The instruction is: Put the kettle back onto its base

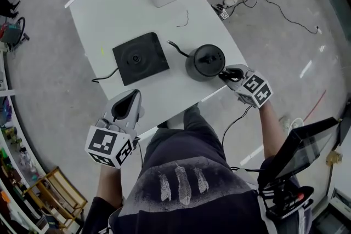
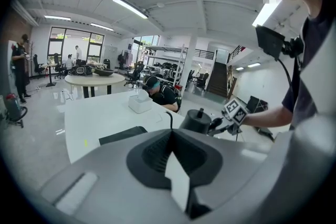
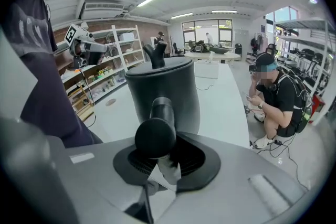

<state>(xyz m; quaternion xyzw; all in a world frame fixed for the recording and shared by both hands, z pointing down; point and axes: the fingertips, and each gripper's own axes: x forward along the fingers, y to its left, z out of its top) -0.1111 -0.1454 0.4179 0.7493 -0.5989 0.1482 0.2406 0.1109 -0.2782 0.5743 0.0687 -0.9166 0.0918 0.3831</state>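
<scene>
Two tongs are in view. The right gripper [image 1: 229, 76] is clamped on the handle [image 3: 156, 134] of the kettle [image 1: 205, 60]. The kettle stands on the table [image 1: 118, 13], right of the base [image 1: 140, 57] and apart from it. The left gripper [image 1: 130, 100] hangs at the near table edge, jaws together, nothing between them. The step in hand looks like the grasp; the lift is not yet done. Next, the kettle must go up, left, and down upright onto the base's centre.
</scene>
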